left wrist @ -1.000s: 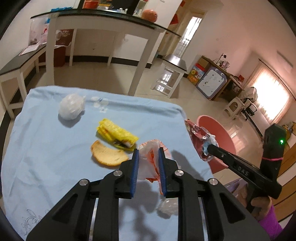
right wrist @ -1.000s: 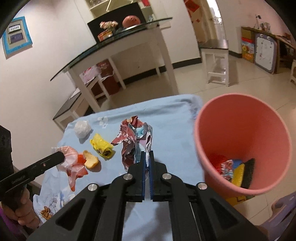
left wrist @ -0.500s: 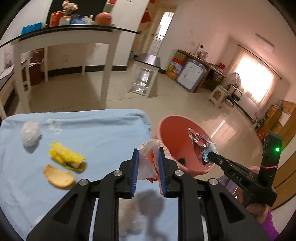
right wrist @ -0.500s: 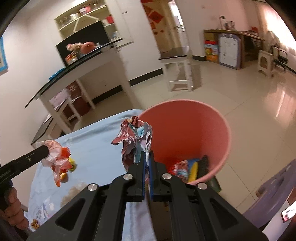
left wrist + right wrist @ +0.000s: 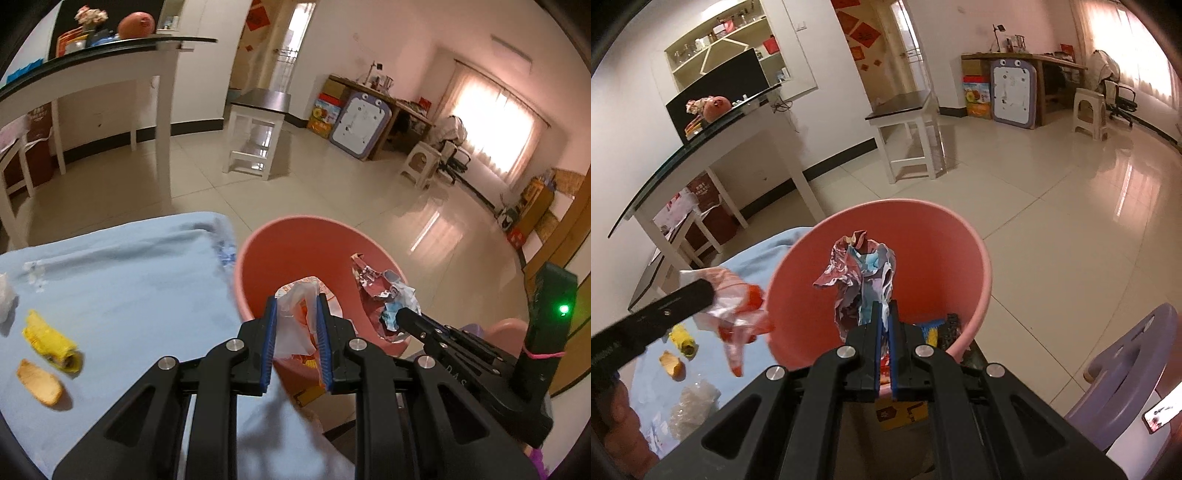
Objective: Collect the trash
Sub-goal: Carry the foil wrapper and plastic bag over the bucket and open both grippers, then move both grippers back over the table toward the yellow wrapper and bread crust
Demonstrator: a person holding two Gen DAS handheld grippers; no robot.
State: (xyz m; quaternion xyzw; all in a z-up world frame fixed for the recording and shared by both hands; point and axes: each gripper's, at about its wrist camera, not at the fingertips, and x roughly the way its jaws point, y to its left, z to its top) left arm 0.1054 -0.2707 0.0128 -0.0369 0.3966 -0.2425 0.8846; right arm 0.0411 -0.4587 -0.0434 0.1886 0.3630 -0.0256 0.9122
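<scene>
A pink trash bucket [image 5: 258, 243] [image 5: 979, 258] stands on the floor beside the table with the light blue cloth [image 5: 129, 280]. My left gripper [image 5: 295, 317] is shut on a white and orange plastic wrapper [image 5: 295, 314], held at the bucket's near rim; the wrapper also shows in the right wrist view [image 5: 738, 314]. My right gripper [image 5: 882, 314] is shut on a crumpled red and silver foil wrapper [image 5: 857, 273], held over the bucket's mouth; it also shows in the left wrist view [image 5: 376, 291]. Several pieces of trash [image 5: 938, 328] lie in the bucket's bottom.
On the cloth lie a yellow wrapper [image 5: 48, 343], an orange bread-like piece [image 5: 38, 382], a white crumpled ball [image 5: 5, 299] and clear plastic [image 5: 692, 406]. A purple plastic chair [image 5: 1126, 373] stands right of the bucket. White tables [image 5: 110, 85] and a stool [image 5: 258, 129] stand beyond.
Both grippers have swung right from over the table to the pink bucket, each carrying its wrapper. The foil wrapper is now over the bucket's mouth; the plastic wrapper is at its rim.
</scene>
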